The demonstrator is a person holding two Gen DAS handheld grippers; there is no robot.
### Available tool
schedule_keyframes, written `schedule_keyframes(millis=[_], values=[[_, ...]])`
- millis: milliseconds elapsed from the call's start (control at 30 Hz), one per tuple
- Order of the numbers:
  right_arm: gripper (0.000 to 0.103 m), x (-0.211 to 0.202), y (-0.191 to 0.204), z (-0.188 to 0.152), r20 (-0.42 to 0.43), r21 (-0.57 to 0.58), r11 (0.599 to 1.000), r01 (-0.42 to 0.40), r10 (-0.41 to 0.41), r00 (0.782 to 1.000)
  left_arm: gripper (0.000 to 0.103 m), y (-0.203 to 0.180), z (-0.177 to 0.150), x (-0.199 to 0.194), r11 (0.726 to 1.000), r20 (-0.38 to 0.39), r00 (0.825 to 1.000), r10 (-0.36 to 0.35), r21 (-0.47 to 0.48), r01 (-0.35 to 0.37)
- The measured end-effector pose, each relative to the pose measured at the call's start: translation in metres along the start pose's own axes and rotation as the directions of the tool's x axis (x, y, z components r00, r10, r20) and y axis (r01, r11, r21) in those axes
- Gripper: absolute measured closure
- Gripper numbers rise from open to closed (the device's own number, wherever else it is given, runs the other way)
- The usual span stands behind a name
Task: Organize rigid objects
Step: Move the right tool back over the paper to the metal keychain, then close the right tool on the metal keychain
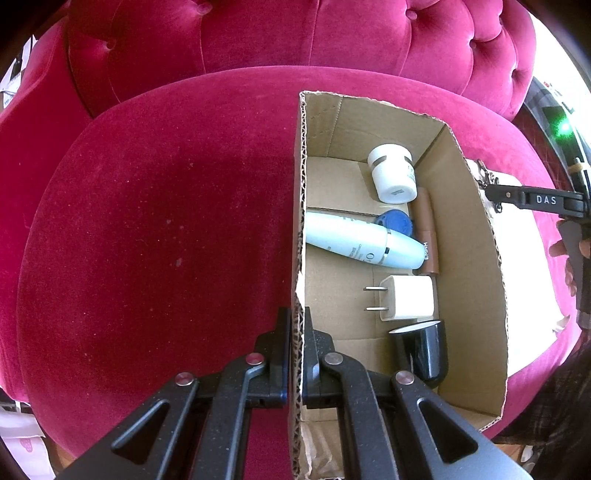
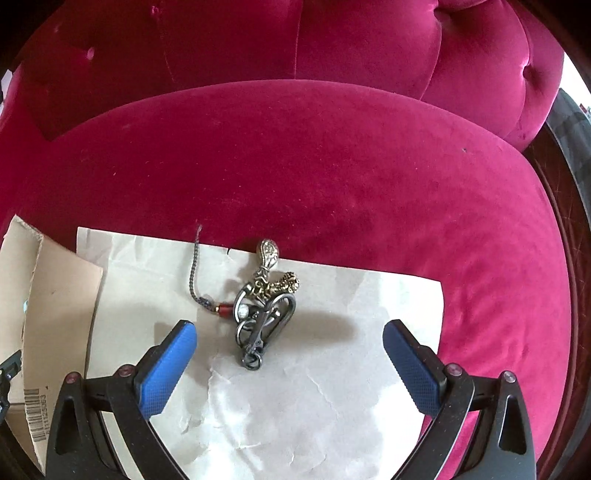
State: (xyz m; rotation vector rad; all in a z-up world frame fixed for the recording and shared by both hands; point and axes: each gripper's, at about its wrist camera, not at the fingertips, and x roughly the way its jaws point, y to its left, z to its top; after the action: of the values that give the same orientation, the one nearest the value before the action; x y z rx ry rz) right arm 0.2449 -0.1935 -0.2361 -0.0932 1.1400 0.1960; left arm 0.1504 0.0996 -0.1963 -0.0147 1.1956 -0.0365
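Note:
My left gripper (image 1: pixel 295 321) is shut on the left wall of an open cardboard box (image 1: pixel 301 192) that stands on the red seat. Inside the box lie a white jar (image 1: pixel 392 178), a pale blue bottle (image 1: pixel 364 242), a blue round cap (image 1: pixel 394 220), a brown tube (image 1: pixel 426 232), a white plug charger (image 1: pixel 408 298) and a black cup (image 1: pixel 424 350). In the right wrist view my right gripper (image 2: pixel 290 345) stands open just above a metal keychain (image 2: pixel 264 306) with a chain and ornaments, which rests on white paper (image 2: pixel 295 398). Its blue pads (image 2: pixel 168 369) flank the keychain without touching it.
The red velvet seat (image 1: pixel 166 221) has a tufted backrest (image 1: pixel 258 33) behind it. The box's outer wall (image 2: pixel 40 295) with a barcode label lies left of the paper. My right gripper's black finger (image 1: pixel 535 199) and a hand (image 1: pixel 570 254) show past the box's right wall.

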Motion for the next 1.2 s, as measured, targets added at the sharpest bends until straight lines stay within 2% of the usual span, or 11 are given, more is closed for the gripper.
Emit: schedule_keyframes(millis=[233,300,367,433,500,567,633,1200], values=[[0.002,0.009,0.001,0.008,0.001,-0.006,1.0,-0.002,0.002,1.0,0.099,0.0,0.001,0.001,1.0,-0.002,1.0,0.002,0.0,-0.002],[0.006,0.01,0.001,0.009,0.0,-0.005,1.0,-0.009,0.009,1.0,0.099,0.0,0.001,0.001,1.0,-0.002,1.0,0.001,0.0,-0.001],[0.02,0.01,0.003,0.011,0.002,-0.014,1.0,-0.009,0.009,1.0,0.099,0.0,0.001,0.001,1.0,-0.002,1.0,0.001,0.001,-0.001],[0.024,0.008,0.007,0.011,0.007,-0.017,1.0,-0.019,0.019,1.0,0.099,0.0,0.001,0.001,1.0,-0.003,1.0,0.001,0.0,-0.001],[0.037,0.005,0.011,0.012,0.013,-0.024,0.999,-0.033,0.033,0.999,0.099,-0.001,0.001,0.002,1.0,-0.003,1.0,0.002,0.001,-0.002],[0.064,0.002,0.014,0.012,0.023,-0.033,0.998,-0.055,0.056,0.998,0.1,-0.001,0.001,0.002,1.0,-0.004,1.0,0.002,0.0,-0.002],[0.077,0.0,0.017,0.011,0.022,-0.04,0.997,-0.07,0.071,0.997,0.099,-0.002,0.001,0.003,1.0,-0.003,1.0,0.002,0.0,-0.002],[0.077,-0.02,0.027,0.005,0.046,-0.053,0.998,-0.043,0.045,0.998,0.099,-0.001,0.0,0.001,1.0,0.005,1.0,0.001,-0.002,-0.001]])
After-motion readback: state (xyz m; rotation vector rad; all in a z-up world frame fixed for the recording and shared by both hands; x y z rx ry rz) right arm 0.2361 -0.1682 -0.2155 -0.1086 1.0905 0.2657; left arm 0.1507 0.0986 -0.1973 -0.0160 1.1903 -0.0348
